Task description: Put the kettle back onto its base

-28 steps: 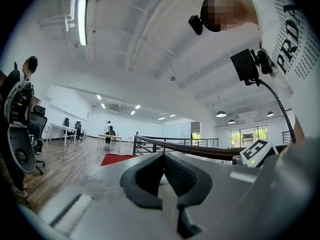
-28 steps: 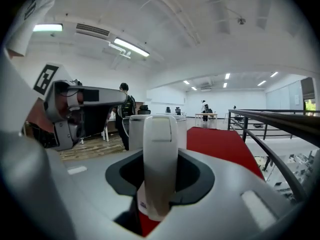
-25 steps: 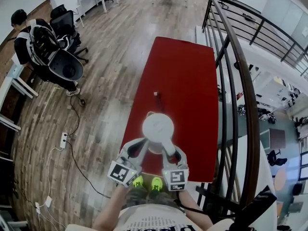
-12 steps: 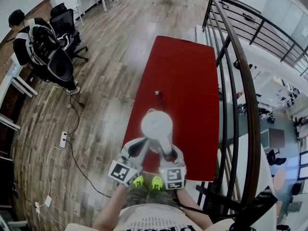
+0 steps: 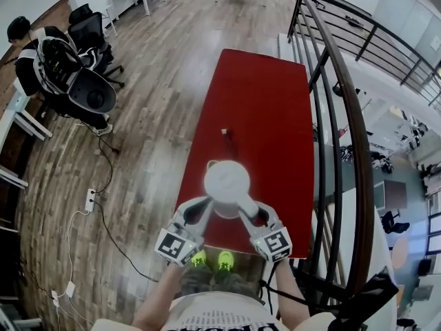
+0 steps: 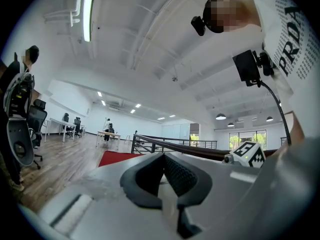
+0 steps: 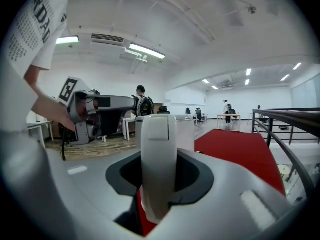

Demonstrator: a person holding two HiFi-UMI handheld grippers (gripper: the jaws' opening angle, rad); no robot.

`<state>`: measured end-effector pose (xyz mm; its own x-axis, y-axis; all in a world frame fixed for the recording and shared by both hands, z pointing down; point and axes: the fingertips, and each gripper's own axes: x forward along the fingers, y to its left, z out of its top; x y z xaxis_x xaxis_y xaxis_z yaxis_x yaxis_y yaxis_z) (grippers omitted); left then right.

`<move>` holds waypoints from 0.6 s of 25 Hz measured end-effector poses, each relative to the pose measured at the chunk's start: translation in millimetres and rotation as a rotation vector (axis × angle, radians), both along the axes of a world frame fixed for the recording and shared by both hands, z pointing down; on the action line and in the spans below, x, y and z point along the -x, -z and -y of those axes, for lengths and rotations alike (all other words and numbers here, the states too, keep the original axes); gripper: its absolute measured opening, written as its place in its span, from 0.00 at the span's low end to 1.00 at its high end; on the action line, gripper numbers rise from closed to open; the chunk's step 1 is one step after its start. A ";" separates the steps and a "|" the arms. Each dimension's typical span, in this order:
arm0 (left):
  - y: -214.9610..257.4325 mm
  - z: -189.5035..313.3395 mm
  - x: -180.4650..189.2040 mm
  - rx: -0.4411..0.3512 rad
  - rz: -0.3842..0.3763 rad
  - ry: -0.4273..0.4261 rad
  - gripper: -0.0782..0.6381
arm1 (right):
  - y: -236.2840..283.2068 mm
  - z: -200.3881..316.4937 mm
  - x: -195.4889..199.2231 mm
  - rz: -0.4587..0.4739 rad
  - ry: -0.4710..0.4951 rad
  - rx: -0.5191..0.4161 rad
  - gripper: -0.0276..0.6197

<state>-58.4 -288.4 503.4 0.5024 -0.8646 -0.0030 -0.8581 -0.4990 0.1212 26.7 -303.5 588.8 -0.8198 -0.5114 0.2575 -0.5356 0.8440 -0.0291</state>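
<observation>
- The white kettle (image 5: pixel 226 182) is over the near end of the red counter (image 5: pixel 265 109). From above it shows as a round lid between the two tools.
- From above I cannot tell whether it rests on anything or hangs clear of the counter. A pale curved rim shows just past its far left edge, and I cannot tell what that rim belongs to.
- The right hand-held gripper (image 5: pixel 251 212) is clamped on the kettle's handle (image 7: pixel 159 149). In the right gripper view the handle stands upright in the gap with a dark pad against each side.
- In the head view the handle runs from the lid toward the near right, into that gripper.
- The left hand-held gripper (image 5: pixel 204 204) is closed with nothing in it. Its tips meet just beside the kettle's near left side, and I cannot tell whether they touch it.
- The left marker cube (image 5: pixel 176 245) and the right marker cube (image 5: pixel 274 243) face up at the counter's near edge, with bright green shoes (image 5: pixel 210 259) between them.
- A small pale item (image 5: pixel 224 132) lies on the counter beyond the kettle, apart from it.
- A dark railing (image 5: pixel 348 129) runs along the counter's right side.
- To the left is a wooden floor (image 5: pixel 145 88), where a person (image 5: pixel 31 64) is beside an office chair (image 5: pixel 93 95) and a power strip (image 5: pixel 90 200) lies.
</observation>
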 end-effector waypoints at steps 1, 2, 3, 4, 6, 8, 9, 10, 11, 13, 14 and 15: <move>0.6 0.1 -0.1 -0.001 0.001 -0.002 0.10 | -1.4 2.9 -3.6 0.000 0.041 0.003 0.23; 1.1 0.0 0.0 -0.003 0.003 -0.004 0.10 | -2.5 6.3 -7.3 0.001 0.076 0.011 0.23; 1.6 -0.3 0.3 -0.006 0.006 -0.005 0.10 | -2.7 9.9 -10.5 0.005 0.101 0.023 0.23; 1.9 -0.9 0.7 -0.007 0.008 -0.007 0.10 | -2.6 13.1 -13.2 0.013 0.114 0.037 0.23; 1.6 -2.4 1.9 -0.004 0.008 -0.008 0.10 | -2.4 17.7 -16.7 0.039 0.109 0.064 0.23; 0.1 -3.0 2.7 -0.001 0.008 -0.009 0.10 | -2.4 19.0 -17.5 0.059 0.091 0.073 0.23; -0.5 -2.5 2.8 -0.001 0.009 -0.009 0.10 | -2.3 18.4 -17.1 0.062 0.084 0.071 0.23; -1.0 -1.8 2.8 -0.001 0.010 -0.009 0.10 | -2.0 17.1 -16.1 0.061 0.078 0.065 0.23; -1.3 -1.4 2.9 -0.001 0.011 -0.008 0.10 | -1.9 15.3 -14.8 0.058 0.070 0.059 0.23; -2.3 -2.1 3.0 0.001 0.011 -0.009 0.10 | -2.2 10.7 -11.6 0.048 0.040 0.052 0.23; -2.9 -3.0 2.7 0.001 0.012 -0.010 0.10 | -2.3 8.3 -9.7 0.045 0.017 0.053 0.23; -3.3 -3.8 2.1 0.000 0.013 -0.012 0.10 | -2.0 6.2 -7.8 0.042 -0.009 0.055 0.23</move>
<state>-60.5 -284.6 506.7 0.5127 -0.8586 0.0033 -0.8535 -0.5093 0.1101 34.5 -309.7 590.8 -0.8258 -0.5049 0.2514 -0.5406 0.8355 -0.0979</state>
